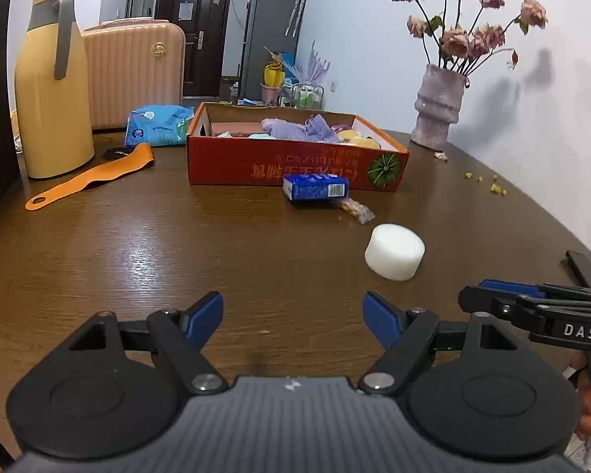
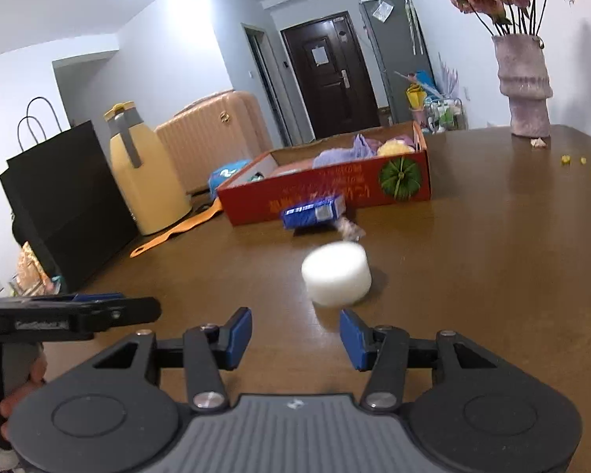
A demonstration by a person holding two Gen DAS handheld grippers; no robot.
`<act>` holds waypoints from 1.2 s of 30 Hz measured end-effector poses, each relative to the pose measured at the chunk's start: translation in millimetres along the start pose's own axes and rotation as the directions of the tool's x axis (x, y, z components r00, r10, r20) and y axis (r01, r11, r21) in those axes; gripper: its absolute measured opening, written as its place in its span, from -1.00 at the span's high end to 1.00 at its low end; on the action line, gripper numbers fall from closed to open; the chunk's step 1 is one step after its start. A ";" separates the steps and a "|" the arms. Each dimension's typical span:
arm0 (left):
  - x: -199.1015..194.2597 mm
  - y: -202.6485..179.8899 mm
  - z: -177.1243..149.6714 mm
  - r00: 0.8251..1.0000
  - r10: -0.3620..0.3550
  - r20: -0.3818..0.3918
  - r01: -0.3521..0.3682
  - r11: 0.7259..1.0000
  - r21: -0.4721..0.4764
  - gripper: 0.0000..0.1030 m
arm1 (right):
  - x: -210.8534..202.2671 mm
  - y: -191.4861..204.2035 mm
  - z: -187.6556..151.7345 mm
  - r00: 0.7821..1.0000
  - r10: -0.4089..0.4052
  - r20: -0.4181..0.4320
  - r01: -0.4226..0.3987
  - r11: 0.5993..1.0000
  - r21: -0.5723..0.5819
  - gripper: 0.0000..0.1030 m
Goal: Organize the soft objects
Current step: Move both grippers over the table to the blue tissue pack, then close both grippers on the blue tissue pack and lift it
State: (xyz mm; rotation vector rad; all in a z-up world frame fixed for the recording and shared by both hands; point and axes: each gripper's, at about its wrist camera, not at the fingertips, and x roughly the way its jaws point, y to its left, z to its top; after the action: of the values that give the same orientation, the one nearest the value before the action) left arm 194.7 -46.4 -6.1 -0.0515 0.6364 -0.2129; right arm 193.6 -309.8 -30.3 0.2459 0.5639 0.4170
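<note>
The step in hand looks like the approach to the white foam cylinder (image 2: 337, 274), the nearest loose soft thing on the tabletop (image 2: 492, 276). The right gripper (image 2: 295, 339) has its jaws spread wide and empty, and the cylinder stands on its flat end just ahead of them, a little toward the right-hand jaw and not yet between the pads. The left gripper (image 1: 293, 317) also has its jaws wide and holds nothing; from its view the cylinder (image 1: 394, 251) lies ahead and off to the right of its jaws, with the right gripper just beside it. Farther ahead of both sets of jaws sit a blue tissue pack (image 1: 315, 187) and a small clear snack packet (image 1: 356, 209), both close against the red cardboard box (image 1: 295, 163), which already holds purple cloth and something yellow. The next move probably calls for carrying the right jaws forward and slightly rightward so the cylinder sits centred between the pads, then closing gently, since foam should give under pressure, before lifting it toward the box.
</note>
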 end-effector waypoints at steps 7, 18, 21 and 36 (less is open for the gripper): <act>10.3 -5.8 10.1 1.000 -0.009 0.011 0.009 1.000 -0.006 -0.55 | -0.2 -3.3 6.3 0.999 -0.033 0.042 0.033 0.999 0.013 0.06; 84.7 14.1 60.2 1.000 -0.025 -0.003 0.025 0.997 -0.072 -0.45 | 56.6 -24.0 51.8 0.999 -0.038 0.033 0.037 0.999 0.032 0.06; 123.0 20.5 85.3 0.998 -0.051 -0.022 0.049 0.993 -0.106 -0.28 | 87.7 -31.7 75.4 0.999 -0.026 0.031 0.025 0.999 0.039 0.08; 232.1 62.7 104.6 0.946 -0.313 -0.090 0.252 0.879 -0.404 0.44 | 221.0 -53.3 114.3 0.993 0.063 -0.099 -0.052 0.993 0.108 0.63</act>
State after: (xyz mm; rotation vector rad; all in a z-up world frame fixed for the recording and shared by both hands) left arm 450.1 -36.4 -64.7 -0.5200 0.8179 -0.3750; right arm 443.7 -271.4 -57.2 0.3442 0.6811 0.4581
